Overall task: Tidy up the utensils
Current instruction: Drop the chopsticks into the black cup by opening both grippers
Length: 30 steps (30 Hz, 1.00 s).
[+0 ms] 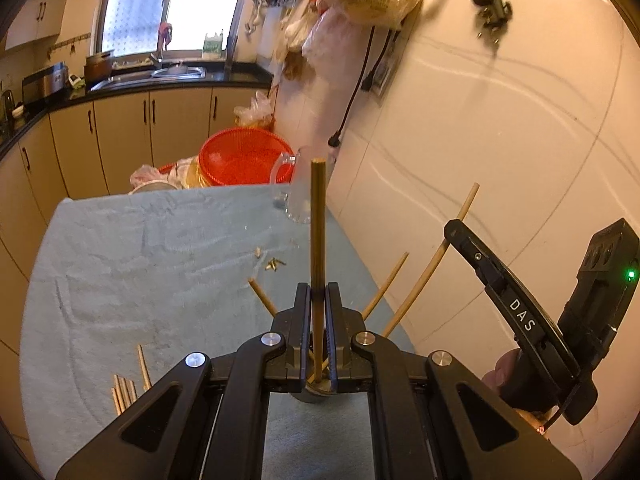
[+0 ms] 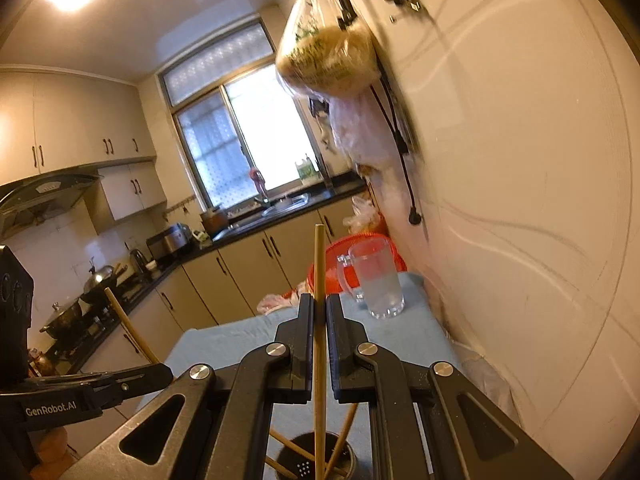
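Left gripper: I see the left gripper (image 1: 318,294) clenched on one dark brown wooden chopstick (image 1: 318,216), which stands upright between the jaws.
Right gripper: I see the right gripper (image 2: 320,308) clenched on one pale bamboo chopstick (image 2: 319,280), upright between the jaws.
Holder: the dark round perforated utensil holder (image 2: 304,466) sits directly below both sets of jaws, on the light blue towel (image 1: 160,240).
Done: several chopsticks already lean in the holder.
In hand: both held chopsticks reach down into the holder mouth; I judge them close to release.
Left to do: a bundle of loose pale chopsticks (image 1: 124,392) lies on the towel, left of and below the left jaws.
Progress: I judge the task past halfway.
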Available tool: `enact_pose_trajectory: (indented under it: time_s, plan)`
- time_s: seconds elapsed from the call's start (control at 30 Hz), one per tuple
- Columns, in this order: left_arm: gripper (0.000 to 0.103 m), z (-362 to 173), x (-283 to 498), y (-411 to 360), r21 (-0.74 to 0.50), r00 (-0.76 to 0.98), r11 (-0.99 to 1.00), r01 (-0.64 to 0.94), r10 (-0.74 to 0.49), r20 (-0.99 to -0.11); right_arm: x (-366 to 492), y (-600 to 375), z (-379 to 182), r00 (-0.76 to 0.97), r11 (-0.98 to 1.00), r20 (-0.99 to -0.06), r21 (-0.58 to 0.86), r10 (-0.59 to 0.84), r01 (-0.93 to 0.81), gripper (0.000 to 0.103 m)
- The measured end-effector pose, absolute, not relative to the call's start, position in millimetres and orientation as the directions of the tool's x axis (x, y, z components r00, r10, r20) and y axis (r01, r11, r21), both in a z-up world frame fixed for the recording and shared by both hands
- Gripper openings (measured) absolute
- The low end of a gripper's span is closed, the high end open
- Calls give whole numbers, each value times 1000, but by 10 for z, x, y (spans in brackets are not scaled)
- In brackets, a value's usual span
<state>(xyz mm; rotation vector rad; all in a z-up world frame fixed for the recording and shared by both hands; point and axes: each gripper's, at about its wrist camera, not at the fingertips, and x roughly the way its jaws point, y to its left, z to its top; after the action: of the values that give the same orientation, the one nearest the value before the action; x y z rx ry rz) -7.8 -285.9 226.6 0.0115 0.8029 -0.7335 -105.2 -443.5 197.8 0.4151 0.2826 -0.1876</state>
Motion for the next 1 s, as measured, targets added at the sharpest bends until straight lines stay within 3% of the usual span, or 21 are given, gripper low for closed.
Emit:
enact_pose_trajectory:
  time_s: [0.57,0.7,0.8,0.9,1.0]
  plan:
    - [7,1860,26,-2887,-248,437,776,580,-553,-709,-828,-4508,1421,890,872,-456,424,-27,244,10]
    - [26,1920,-14,-2843,-249,454,780,574,-557,-696,-888,-4499,1502,895,881,-444,407,-40,241,11]
    - [28,1974,-62,-2782,-251,466,780,573,-562,-683,-989,-4441,1587,903,889,-426,390,-55,238,18]
    - [29,2039,-121,-2681,-252,484,784,568,-565,-669,-1134,-4388,1692,912,896,-403,376,-74,239,32]
    - [39,2112,-220,-2506,-241,520,794,558,-561,-645,-1267,-4315,1770,920,905,-382,356,-88,234,40]
